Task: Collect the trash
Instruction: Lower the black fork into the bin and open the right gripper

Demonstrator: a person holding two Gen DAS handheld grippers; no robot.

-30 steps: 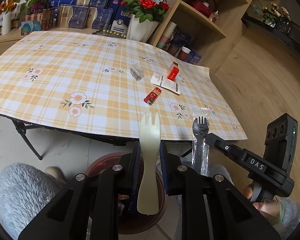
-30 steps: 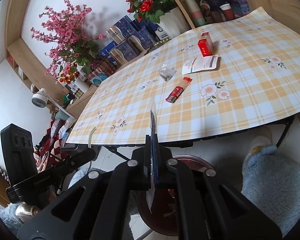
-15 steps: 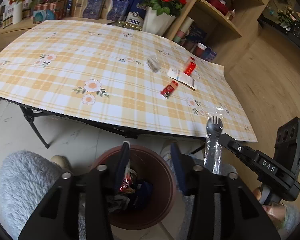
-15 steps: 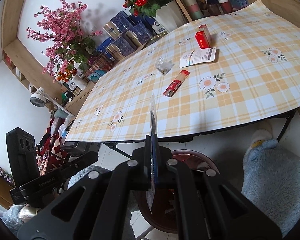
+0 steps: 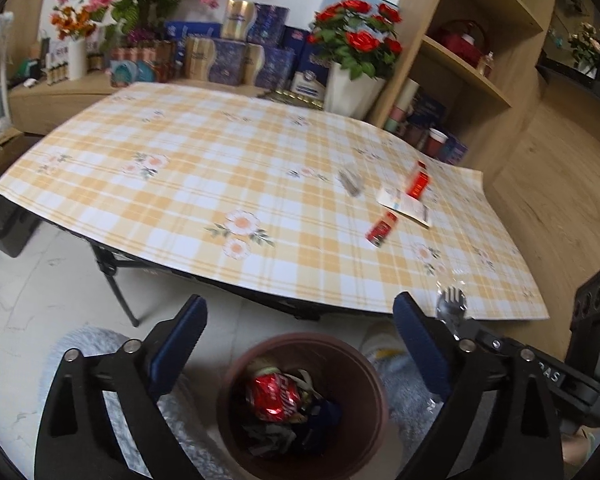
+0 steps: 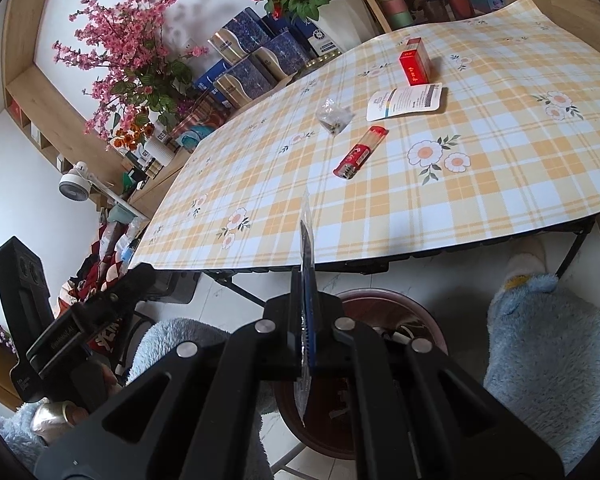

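Two tongs: our left tongs [image 5: 300,336] gape empty above the round brown plastic trash bin [image 5: 364,364]; our right tongs [image 6: 306,312] pinch the clear-wrapped dark plastic fork [image 6: 307,248], upright, bin directly beneath.

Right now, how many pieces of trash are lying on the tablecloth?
4: a red box farthest back, a white printed packet in front of it, a crumpled clear wrapper to its left, and a red lighter nearest the table edge. Nothing seems hidden.
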